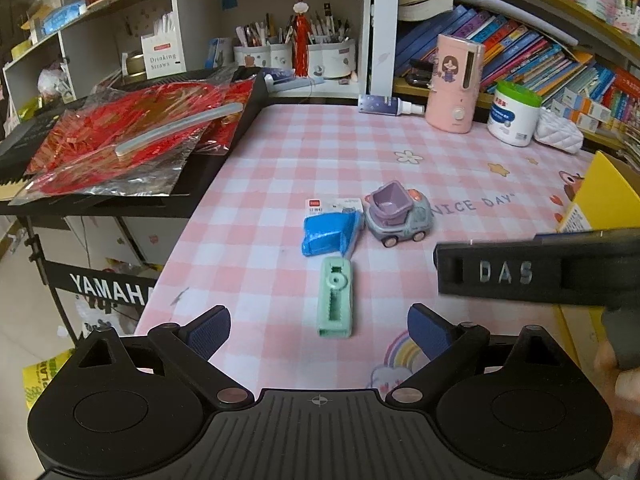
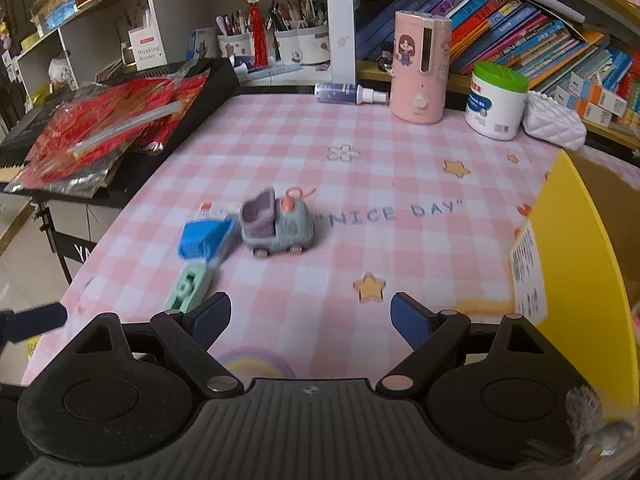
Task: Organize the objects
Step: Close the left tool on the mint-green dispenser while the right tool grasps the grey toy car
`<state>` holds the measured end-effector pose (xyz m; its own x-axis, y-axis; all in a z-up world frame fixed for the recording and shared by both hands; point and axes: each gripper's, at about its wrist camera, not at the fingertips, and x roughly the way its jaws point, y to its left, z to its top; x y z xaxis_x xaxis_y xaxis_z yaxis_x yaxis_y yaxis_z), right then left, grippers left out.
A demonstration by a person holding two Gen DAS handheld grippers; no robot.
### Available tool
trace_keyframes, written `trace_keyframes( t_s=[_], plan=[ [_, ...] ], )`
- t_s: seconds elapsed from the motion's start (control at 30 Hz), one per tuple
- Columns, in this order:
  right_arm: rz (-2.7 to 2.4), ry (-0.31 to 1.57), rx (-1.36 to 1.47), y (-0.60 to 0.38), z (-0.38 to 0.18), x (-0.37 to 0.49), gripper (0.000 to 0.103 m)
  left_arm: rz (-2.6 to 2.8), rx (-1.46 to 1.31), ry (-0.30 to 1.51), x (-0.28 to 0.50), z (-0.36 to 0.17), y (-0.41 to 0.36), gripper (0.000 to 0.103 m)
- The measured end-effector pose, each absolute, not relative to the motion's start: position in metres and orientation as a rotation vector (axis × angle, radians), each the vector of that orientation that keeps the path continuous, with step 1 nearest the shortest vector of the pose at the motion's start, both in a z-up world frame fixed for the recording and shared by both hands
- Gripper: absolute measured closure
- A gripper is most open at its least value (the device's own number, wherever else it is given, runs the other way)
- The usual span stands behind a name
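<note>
A grey and purple toy truck (image 1: pixel 396 214) stands mid-table on the pink checked cloth (image 1: pixel 280 152). A blue packet (image 1: pixel 330 232) lies just left of it, and a mint green correction-tape case (image 1: pixel 336 298) lies in front of the packet. My left gripper (image 1: pixel 319 334) is open and empty, just short of the green case. My right gripper (image 2: pixel 311 320) is open and empty, nearer than the truck (image 2: pixel 278 224), with the blue packet (image 2: pixel 204 242) and green case (image 2: pixel 188 286) to its left. The right gripper's body (image 1: pixel 536 272) shows at right in the left wrist view.
A yellow cardboard box (image 2: pixel 580 280) stands at the table's right edge. A pink humidifier (image 2: pixel 420 68), white tub (image 2: pixel 496 100), spray bottle (image 2: pixel 348 93) and white pouch (image 2: pixel 554 122) line the back. A black keyboard with red foil packs (image 1: pixel 120 140) borders the left. Shelves of books rise behind.
</note>
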<state>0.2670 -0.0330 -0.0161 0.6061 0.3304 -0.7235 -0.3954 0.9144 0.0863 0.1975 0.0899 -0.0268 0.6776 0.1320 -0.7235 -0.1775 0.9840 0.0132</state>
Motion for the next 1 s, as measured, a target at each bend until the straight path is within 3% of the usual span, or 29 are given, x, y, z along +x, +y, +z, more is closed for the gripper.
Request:
trace_keyframes(
  t_s=[0.3, 0.63, 0.73, 0.8, 1.0],
  plan=[
    [0.448, 0.793, -0.08, -0.021, -0.012, 0.305, 0.016, 0.155, -0.053, 0.863, 0.234, -0.047, 0.092, 0.034],
    [0.474, 0.79, -0.078, -0.014, -0.012, 0.326, 0.013, 0.142, -0.048, 0.89, 0.258, -0.066, 0.092, 0.046],
    [0.474, 0.791, -0.079, -0.014, -0.013, 0.33, 0.013, 0.141, -0.044, 0.878, 0.259, -0.065, 0.092, 0.059],
    [0.475, 0.791, -0.08, -0.014, -0.013, 0.331, 0.013, 0.14, -0.043, 0.874, 0.259, -0.064, 0.092, 0.079],
    [0.484, 0.786, -0.08, -0.012, -0.014, 0.334, 0.013, 0.133, -0.103, 0.881, 0.252, -0.06, 0.1, 0.08]
  ],
)
